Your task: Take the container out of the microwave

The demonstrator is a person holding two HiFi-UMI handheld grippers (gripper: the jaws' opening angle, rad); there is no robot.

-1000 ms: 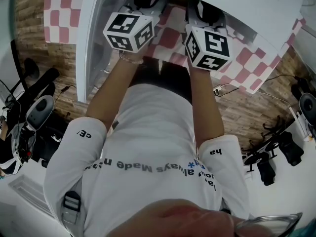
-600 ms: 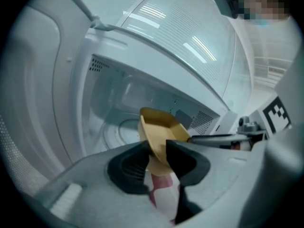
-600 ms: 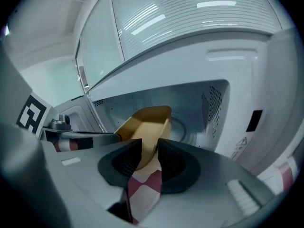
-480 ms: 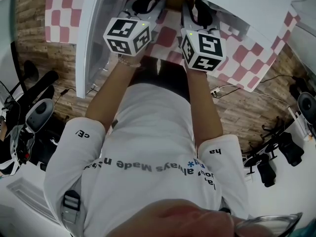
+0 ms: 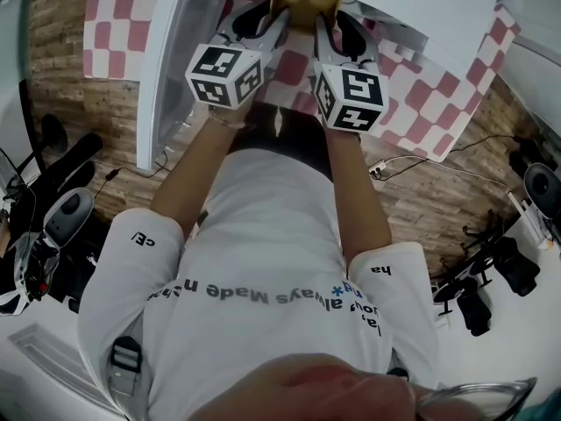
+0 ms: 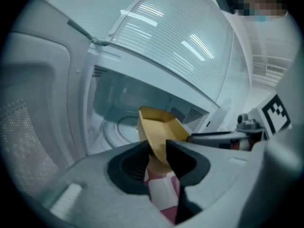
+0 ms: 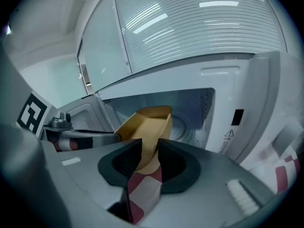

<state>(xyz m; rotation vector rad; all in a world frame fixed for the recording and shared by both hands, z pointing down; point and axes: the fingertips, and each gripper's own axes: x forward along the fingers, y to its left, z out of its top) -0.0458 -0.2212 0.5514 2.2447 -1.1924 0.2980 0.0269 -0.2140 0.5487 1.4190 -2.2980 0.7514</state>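
A tan paper container (image 5: 301, 0) sticks out of the open white microwave (image 5: 421, 3), held between both grippers. My left gripper (image 5: 263, 20) is shut on the container's left rim (image 6: 159, 127); the jaws pinch the wall (image 6: 158, 148). My right gripper (image 5: 337, 26) is shut on the right rim, its pads pressing on the tan wall (image 7: 145, 125) at the near edge (image 7: 149, 148). The container looks empty and sits roughly level in front of the cavity (image 7: 190, 113). Each gripper view shows the other gripper across the container.
The microwave door (image 5: 171, 68) hangs open on the left. A red and white checkered cloth (image 5: 438, 86) covers the table under the microwave. A ribbed cabinet front (image 7: 190, 27) hangs above. Black equipment (image 5: 53, 226) and cables (image 5: 438, 160) lie on the wooden floor.
Both grippers have drawn back and slightly up together. The tan container, hidden under the microwave's top a second ago, now shows between them.
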